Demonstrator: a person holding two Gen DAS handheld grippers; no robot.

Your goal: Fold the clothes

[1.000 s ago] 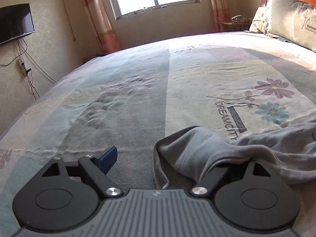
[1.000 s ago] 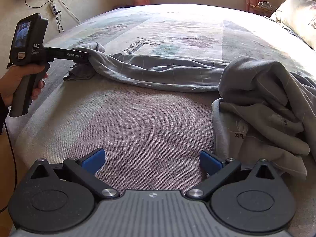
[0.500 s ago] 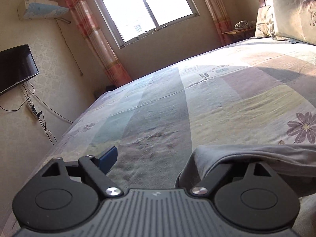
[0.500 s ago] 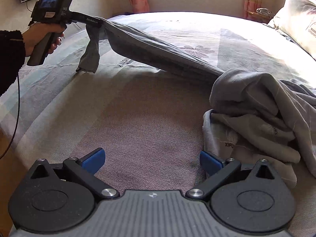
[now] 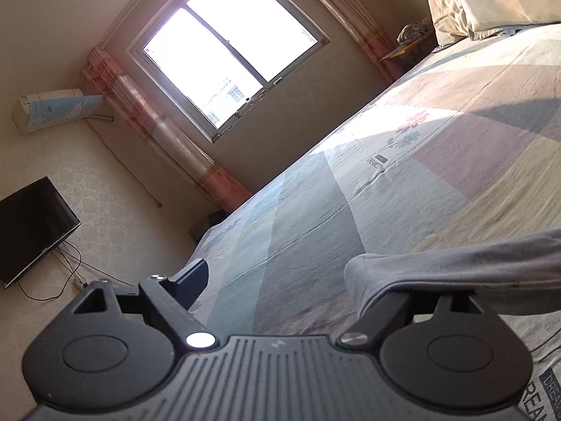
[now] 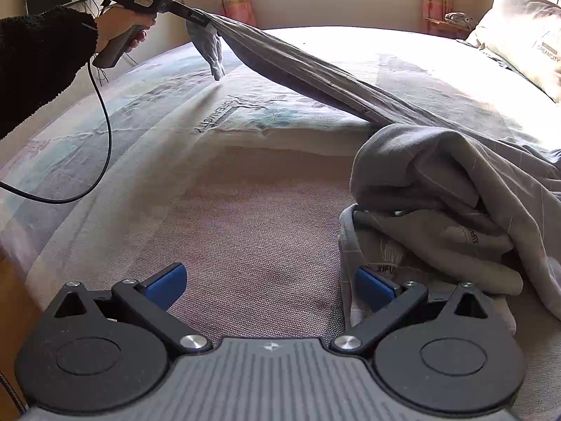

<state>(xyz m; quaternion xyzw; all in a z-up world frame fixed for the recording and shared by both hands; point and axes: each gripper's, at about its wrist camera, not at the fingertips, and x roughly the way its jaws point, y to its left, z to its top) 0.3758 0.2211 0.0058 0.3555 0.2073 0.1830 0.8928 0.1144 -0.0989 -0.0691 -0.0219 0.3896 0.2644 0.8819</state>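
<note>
Garment (image 6: pixel 438 182) lifted at one end above the bed (image 6: pixel 245 210).

Left gripper (image 6: pixel 201 21), at 11 o'clock in the right wrist view, carries a grey sleeve end draped over one finger; whether its jaws pinch the cloth I cannot tell. The cloth runs taut down to a crumpled heap at 3 o'clock. Right gripper (image 6: pixel 270 286) hovers low, jaws wide apart and holding nothing, its right finger touching the heap's edge.

Blown-out window (image 5: pixel 224 59) backlights; bed (image 6: pixel 245 210) glares, fisheye edges curve.
</note>
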